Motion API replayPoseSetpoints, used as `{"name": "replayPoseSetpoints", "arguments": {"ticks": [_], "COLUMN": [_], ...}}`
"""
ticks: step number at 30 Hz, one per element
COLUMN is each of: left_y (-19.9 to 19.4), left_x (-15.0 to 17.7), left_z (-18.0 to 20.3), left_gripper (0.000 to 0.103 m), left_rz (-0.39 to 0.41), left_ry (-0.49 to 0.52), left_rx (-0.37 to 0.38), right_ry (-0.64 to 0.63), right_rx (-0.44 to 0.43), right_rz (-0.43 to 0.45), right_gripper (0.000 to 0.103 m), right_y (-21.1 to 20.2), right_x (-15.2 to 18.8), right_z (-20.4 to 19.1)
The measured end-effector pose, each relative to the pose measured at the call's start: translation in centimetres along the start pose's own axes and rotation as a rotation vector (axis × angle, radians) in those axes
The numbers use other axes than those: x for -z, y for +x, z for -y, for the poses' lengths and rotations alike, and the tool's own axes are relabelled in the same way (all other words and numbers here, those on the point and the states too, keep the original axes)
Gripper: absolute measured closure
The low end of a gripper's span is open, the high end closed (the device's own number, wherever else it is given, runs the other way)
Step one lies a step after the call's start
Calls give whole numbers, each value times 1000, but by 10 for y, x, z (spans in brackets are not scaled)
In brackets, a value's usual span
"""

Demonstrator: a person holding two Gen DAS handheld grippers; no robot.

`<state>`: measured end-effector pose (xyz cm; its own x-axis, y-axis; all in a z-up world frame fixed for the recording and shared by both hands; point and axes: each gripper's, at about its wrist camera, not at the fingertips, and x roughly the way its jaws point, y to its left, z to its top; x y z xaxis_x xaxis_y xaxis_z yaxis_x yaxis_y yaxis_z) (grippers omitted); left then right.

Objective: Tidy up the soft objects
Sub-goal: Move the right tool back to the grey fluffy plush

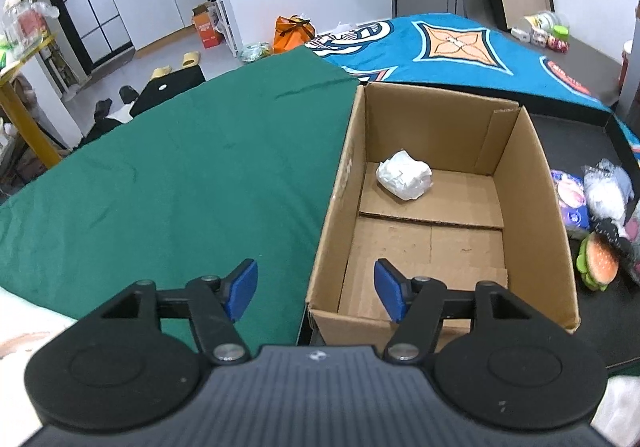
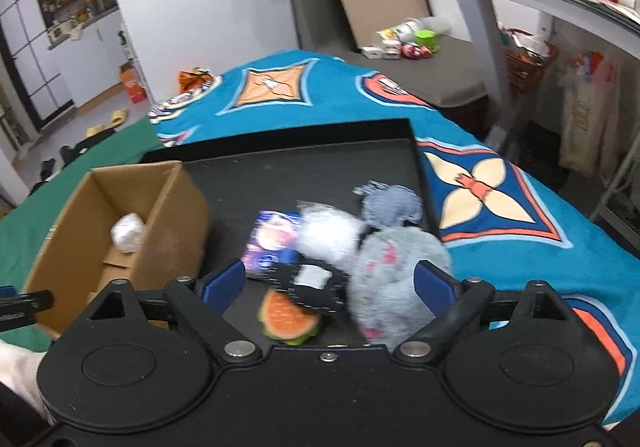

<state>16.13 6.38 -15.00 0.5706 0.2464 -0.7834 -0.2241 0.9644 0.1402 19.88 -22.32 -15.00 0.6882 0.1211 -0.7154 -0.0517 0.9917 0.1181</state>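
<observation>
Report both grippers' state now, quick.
Left gripper: open, holding nothing, over the cardboard box's near edge.
Right gripper: open wide, holding nothing, above the soft toys.

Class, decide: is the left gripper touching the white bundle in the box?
Apart. The left wrist view shows the left gripper open over the box's near edge, bare cardboard floor between it and the white bundle.
</observation>
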Motion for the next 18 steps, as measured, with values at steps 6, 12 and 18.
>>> {"name": "replayPoseSetpoints", "arguments": {"ticks": [6, 12, 18], "left_y": [3, 3, 5], "left_x": [1, 0, 0], "left_z": [10, 16, 25], "left_gripper": [40, 40, 40], "left_rz": [-9, -30, -35], "left_ry": [51, 73, 115], "left_rx": [-27, -37, -56], "right_ry": [17, 47, 84], "right_rx": [38, 60, 60], "right_rz": [-19, -44, -54], "right_gripper": [10, 9, 9], "right_y": [14, 30, 39], "right_x": [8, 20, 27], "right_z": [16, 31, 40]}}
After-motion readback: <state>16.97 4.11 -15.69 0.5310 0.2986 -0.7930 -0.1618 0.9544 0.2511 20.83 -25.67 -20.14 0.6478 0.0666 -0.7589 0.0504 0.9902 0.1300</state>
